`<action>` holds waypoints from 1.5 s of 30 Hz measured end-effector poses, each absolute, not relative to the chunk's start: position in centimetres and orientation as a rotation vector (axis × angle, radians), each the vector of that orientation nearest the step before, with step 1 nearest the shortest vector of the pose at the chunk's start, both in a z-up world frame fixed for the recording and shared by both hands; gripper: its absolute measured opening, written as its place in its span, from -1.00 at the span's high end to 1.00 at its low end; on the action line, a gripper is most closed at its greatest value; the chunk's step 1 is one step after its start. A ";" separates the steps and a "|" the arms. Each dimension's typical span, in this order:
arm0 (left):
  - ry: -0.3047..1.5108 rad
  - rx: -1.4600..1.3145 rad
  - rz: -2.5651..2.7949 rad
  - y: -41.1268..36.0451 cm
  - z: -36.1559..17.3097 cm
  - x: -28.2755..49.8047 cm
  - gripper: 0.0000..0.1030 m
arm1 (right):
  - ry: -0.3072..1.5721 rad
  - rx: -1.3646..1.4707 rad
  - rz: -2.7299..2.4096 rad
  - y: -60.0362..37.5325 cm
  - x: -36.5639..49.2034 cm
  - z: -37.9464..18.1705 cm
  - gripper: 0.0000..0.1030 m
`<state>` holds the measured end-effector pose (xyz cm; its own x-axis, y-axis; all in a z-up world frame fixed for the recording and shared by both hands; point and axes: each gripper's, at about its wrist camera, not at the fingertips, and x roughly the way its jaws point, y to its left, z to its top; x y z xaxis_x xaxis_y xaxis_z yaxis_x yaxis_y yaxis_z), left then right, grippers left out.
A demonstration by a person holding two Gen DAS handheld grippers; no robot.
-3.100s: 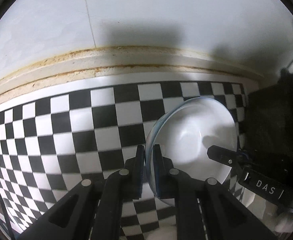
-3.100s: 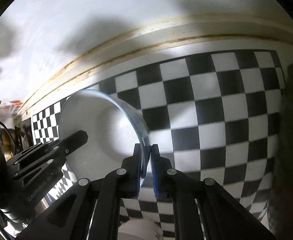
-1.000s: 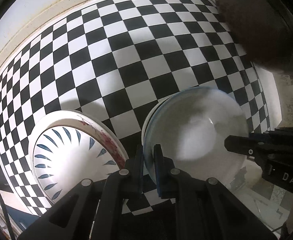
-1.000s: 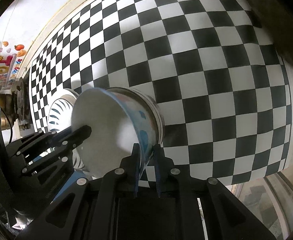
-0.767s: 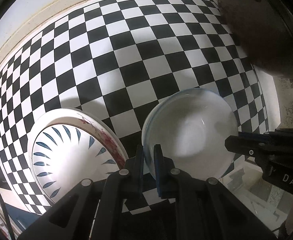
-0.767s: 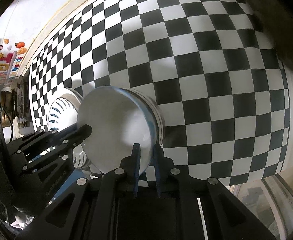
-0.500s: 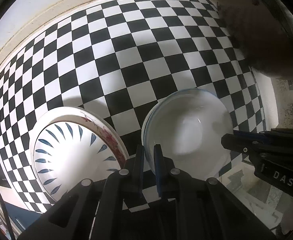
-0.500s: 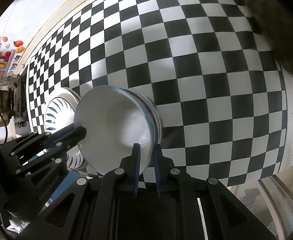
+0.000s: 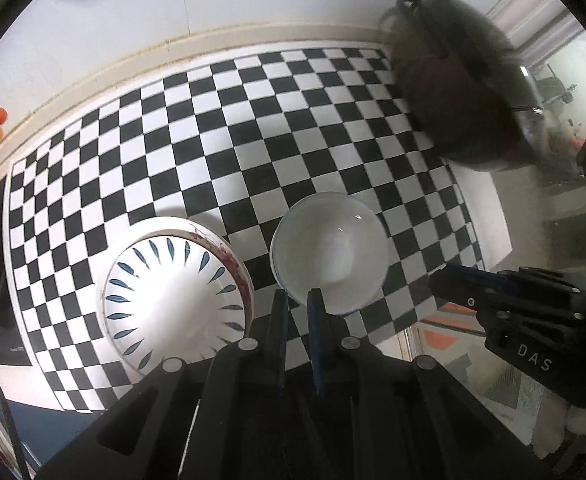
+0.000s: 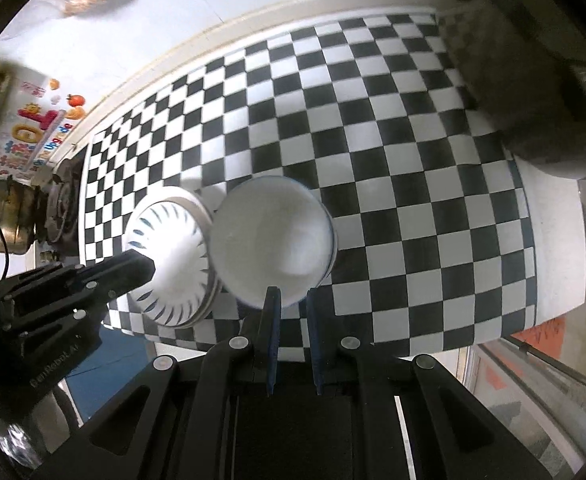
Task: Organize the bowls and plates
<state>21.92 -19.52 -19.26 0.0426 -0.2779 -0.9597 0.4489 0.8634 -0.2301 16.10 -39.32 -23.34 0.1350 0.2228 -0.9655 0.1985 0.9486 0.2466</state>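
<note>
We hold both grippers above a black-and-white checkered mat (image 9: pixel 229 128) that covers the counter, with the white bowl (image 9: pixel 330 253) sitting just beyond the left gripper (image 9: pixel 297 300), a little toward one o'clock of its fingertips. Our left gripper's two fingers stand slightly apart with a gap between them, gripping nothing, the bowl's near rim showing past their tips. At nine o'clock of the bowl, close beside it, rests a stack of plates (image 9: pixel 175 296), the top one white with blue petal strokes ringing its edge and a red-flowered rim peeking from under it. From the right wrist view the bowl (image 10: pixel 271 236) appears nested on at least one other bowl, though blur at its rim keeps us from counting; our right gripper (image 10: pixel 293 300) hangs near its rim at six o'clock, its fingers likewise parted and free of the rim. The plate stack (image 10: pixel 169 264) lies at nine o'clock there, partly covered by the left gripper's black body. A dark round pot (image 9: pixel 465 92) stands at one o'clock on the far corner of the mat, and a brass kettle (image 10: pixel 11 204) sits at nine o'clock beside the colourful wall stickers (image 10: pixel 33 132).
</note>
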 end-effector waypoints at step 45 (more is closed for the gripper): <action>1.846 -0.057 -0.592 -23.6 -35.4 31.3 0.44 | 1.557 0.678 0.088 -44.5 20.7 -38.2 -0.60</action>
<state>31.30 -23.61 -35.37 -0.3591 -0.3229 -0.8757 0.2470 0.8719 -0.4228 20.73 -44.45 -38.21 0.0505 0.4637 -0.8845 0.3605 0.8175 0.4492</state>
